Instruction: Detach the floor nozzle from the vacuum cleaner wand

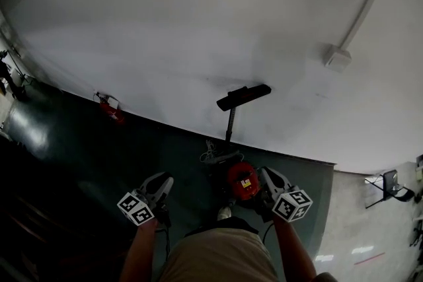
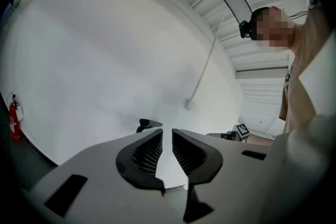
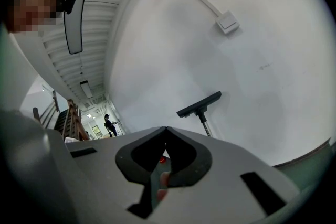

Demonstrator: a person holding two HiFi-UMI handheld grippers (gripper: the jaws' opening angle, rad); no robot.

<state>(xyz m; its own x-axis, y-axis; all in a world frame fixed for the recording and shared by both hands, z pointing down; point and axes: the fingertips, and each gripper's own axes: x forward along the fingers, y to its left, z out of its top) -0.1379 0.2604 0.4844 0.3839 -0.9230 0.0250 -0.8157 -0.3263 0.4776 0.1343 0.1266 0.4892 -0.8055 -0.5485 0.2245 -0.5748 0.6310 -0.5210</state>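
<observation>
The black floor nozzle (image 1: pixel 243 97) sits on top of the thin wand (image 1: pixel 230 123), which stands upright against the white wall. Below it, on the dark green floor, is the red vacuum canister (image 1: pixel 242 180). My left gripper (image 1: pixel 163 179) is to the left of the canister and apart from it. Its jaws (image 2: pixel 167 131) stand a narrow slit apart with nothing between them, and the nozzle (image 2: pixel 148 124) shows beyond them. My right gripper (image 1: pixel 265 173) is close beside the canister's right side. It is shut (image 3: pixel 166 128) and empty, with the nozzle (image 3: pixel 199 104) ahead of it.
A red fire extinguisher (image 1: pixel 111 109) hangs low on the wall at left. A switch box (image 1: pixel 338 58) with a conduit is on the wall at upper right. A coiled cable (image 1: pixel 211 155) lies by the canister. A person (image 3: pixel 109 124) stands far down the hall.
</observation>
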